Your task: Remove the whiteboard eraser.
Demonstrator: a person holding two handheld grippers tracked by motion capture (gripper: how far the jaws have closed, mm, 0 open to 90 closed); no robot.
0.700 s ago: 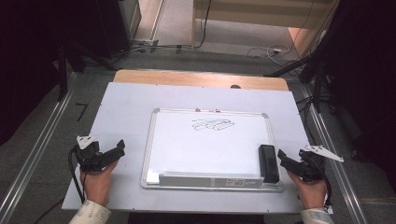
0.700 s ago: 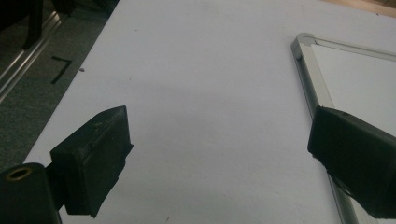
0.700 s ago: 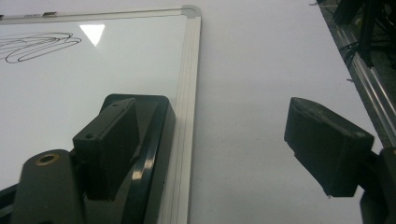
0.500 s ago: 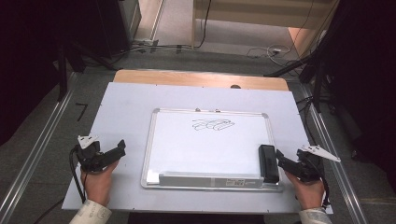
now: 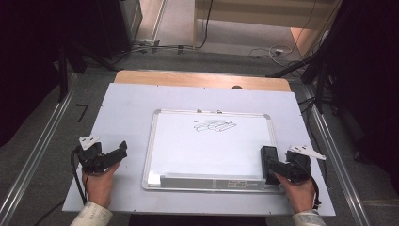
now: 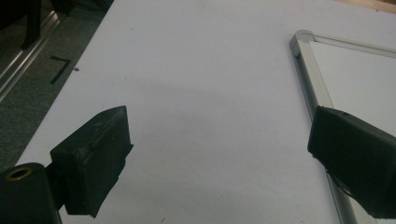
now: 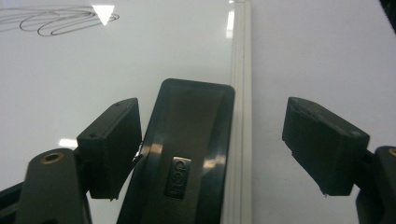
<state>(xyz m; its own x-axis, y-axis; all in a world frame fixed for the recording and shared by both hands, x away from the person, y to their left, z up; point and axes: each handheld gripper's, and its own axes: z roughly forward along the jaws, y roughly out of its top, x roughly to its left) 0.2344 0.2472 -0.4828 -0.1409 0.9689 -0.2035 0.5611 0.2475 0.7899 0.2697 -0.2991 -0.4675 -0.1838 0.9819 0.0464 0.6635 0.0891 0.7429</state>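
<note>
eraser (image 5: 269,162): one black block lying flat at the right edge of the whiteboard (image 5: 188,141), long axis running away from the person
right gripper (image 7: 212,149): fingers spread wide astride the eraser's near end, right pad clear of it, left pad just beside it
left gripper (image 6: 219,158): fingers wide apart, holding nothing, over the bare desk (image 5: 122,108) left of the board
around: one scribble (image 5: 214,125) up the board, well apart

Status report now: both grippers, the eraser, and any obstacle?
Right gripper open, jaws astride eraser, no grip. Left gripper open, empty, beside whiteboard. Scribble unerased. Path clear.
</note>
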